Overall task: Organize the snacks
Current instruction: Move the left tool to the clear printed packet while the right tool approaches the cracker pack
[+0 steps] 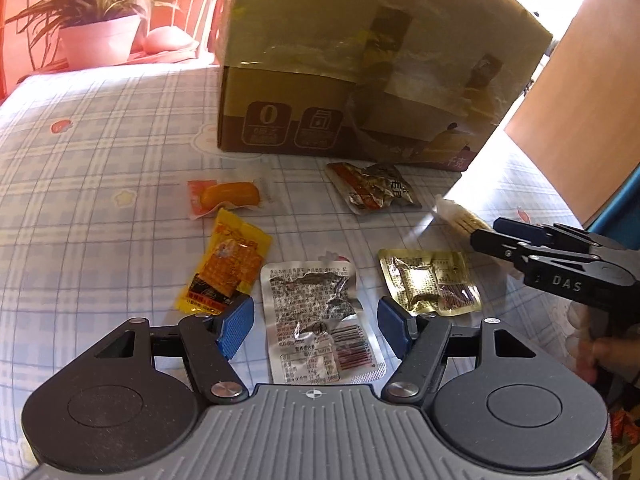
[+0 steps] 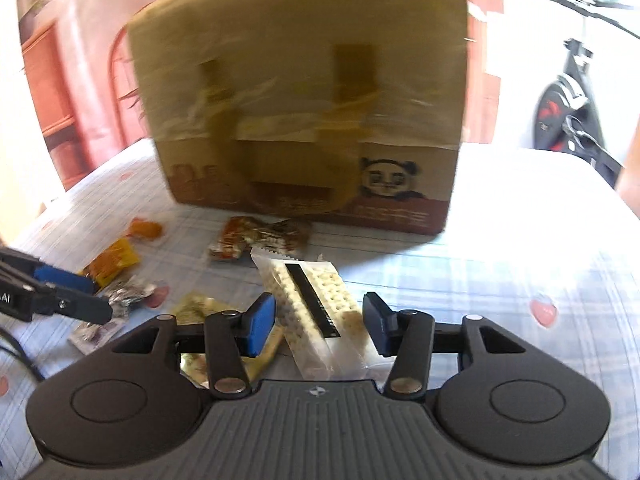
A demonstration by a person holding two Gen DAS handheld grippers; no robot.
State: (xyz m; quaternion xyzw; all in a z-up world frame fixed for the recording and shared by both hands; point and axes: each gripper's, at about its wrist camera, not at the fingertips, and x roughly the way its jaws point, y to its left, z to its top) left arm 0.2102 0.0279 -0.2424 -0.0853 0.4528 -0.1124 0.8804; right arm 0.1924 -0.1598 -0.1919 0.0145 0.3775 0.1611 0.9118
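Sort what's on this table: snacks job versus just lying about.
Job:
cracker pack, in the right claw
silver pouch, between the open left claw's pads
gold pouch
yellow packet
orange sausage
red-black pouch
box

Lying about:
potted plant
exercise bike

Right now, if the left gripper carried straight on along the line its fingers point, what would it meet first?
Most likely the silver foil packet, which lies flat on the checked tablecloth between the open fingers of the left gripper. Nothing shows in between, though depth is hard to judge.
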